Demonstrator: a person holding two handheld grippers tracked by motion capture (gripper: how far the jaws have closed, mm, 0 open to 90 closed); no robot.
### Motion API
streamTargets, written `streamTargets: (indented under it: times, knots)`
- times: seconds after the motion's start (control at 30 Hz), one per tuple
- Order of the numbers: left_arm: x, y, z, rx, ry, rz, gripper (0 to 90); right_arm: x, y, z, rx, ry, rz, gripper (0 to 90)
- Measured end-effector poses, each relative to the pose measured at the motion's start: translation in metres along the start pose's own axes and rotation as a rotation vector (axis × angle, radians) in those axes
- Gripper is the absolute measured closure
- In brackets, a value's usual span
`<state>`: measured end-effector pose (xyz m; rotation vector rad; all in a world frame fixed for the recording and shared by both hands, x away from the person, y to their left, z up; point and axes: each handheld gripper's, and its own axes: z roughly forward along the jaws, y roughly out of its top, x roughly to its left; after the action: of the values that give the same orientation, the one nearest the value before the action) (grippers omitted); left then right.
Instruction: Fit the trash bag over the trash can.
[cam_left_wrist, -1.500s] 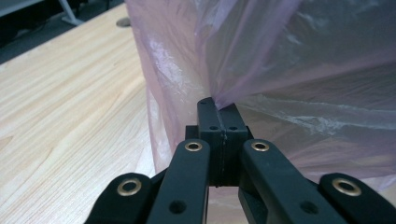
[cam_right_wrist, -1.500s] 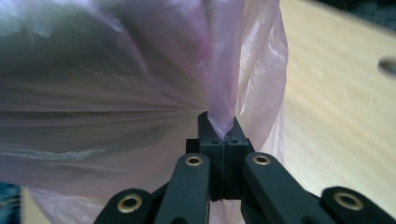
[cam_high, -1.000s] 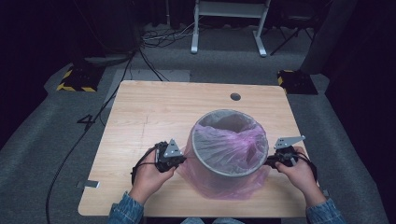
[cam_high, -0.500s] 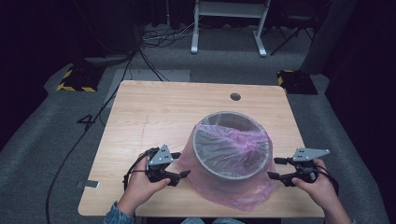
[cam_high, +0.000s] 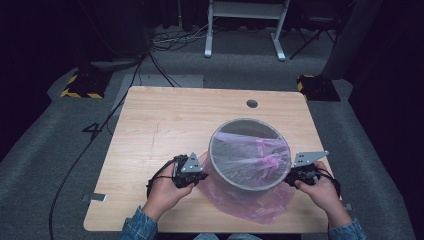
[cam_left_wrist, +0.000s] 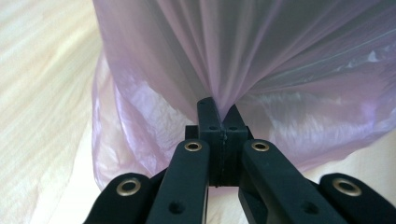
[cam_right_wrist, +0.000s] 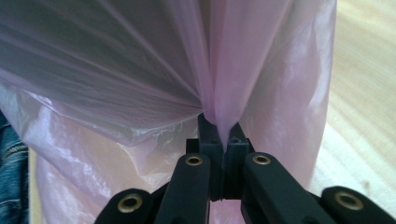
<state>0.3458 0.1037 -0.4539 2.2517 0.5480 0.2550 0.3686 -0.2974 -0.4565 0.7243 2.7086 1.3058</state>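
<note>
Pink bag (cam_high: 250, 197) regripped, jaws closed again

Both hands reach in from below, the left gripper (cam_high: 196, 172) and right gripper (cam_high: 295, 176) with jaws pinched closed.

Pale wooden tabletop (cam_high: 165, 125) with a small round dark hole (cam_high: 252, 103) near the far edge. Grey carpeted floor (cam_high: 45, 165) all around, crossed by a thin black cable (cam_high: 107, 117). Two yellow-and-black striped blocks (cam_high: 79, 86) beyond the far corners. White metal frame legs (cam_high: 245, 25) farther back, amid tangled pale cables (cam_high: 177, 42).
</note>
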Motion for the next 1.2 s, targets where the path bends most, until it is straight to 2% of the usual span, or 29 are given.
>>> streamTargets:
  times: [0.1, 0.13, 0.17, 0.2, 0.23, 0.3, 0.37, 0.43, 0.5, 0.63, 0.7, 0.93, 1.13, 1.2]
  knots:
    - [0.004, -0.004, 0.002, -0.018, 0.004, -0.033, 90.0, -0.002, -0.005, 0.000, 0.001, -0.005, 0.011, 89.1]
    - [0.004, -0.005, 0.001, -0.016, 0.006, -0.046, 89.0, -0.002, -0.005, -0.003, 0.016, -0.005, 0.004, 76.2]
    - [0.004, -0.007, 0.000, -0.023, 0.015, -0.053, 76.6, -0.002, -0.004, -0.005, 0.024, -0.010, 0.002, 57.7]
    - [0.004, -0.008, -0.001, -0.029, 0.022, -0.058, 59.4, -0.001, -0.004, -0.009, 0.020, -0.023, 0.003, 44.6]
    - [0.003, -0.011, -0.004, -0.045, 0.023, -0.063, 48.2, 0.000, -0.004, -0.013, 0.014, -0.032, -0.002, 38.2]
    - [0.003, -0.016, -0.011, -0.077, 0.017, -0.070, 37.3, 0.003, -0.002, -0.027, -0.018, -0.048, -0.008, 29.5]
    - [0.002, -0.020, -0.018, -0.098, 0.029, -0.081, 31.3, 0.006, 0.003, -0.042, -0.042, -0.081, -0.011, 28.0]
    - [0.003, -0.023, -0.026, -0.110, 0.062, -0.078, 29.9, 0.008, 0.008, -0.054, -0.069, -0.102, -0.011, 26.1]
    - [0.005, -0.026, -0.034, -0.125, 0.087, -0.092, 28.4, 0.010, 0.015, -0.066, -0.105, -0.119, -0.005, 24.6]
    - [0.013, -0.035, -0.043, -0.119, 0.139, -0.126, 28.6, 0.014, 0.034, -0.083, -0.171, -0.164, -0.008, 21.7]
    - [0.016, -0.040, -0.045, -0.116, 0.164, -0.139, 28.4, 0.015, 0.046, -0.089, -0.200, -0.171, -0.009, 22.4]
    - [0.020, -0.055, -0.050, -0.101, 0.208, -0.174, 26.8, 0.018, 0.084, -0.098, -0.234, -0.175, -0.053, 23.3]
    - [0.023, -0.067, -0.054, -0.097, 0.228, -0.217, 26.6, 0.025, 0.116, -0.098, -0.244, -0.163, -0.086, 24.0]
    - [0.024, -0.069, -0.054, -0.096, 0.231, -0.220, 26.6, 0.027, 0.127, -0.095, -0.245, -0.155, -0.096, 24.0]
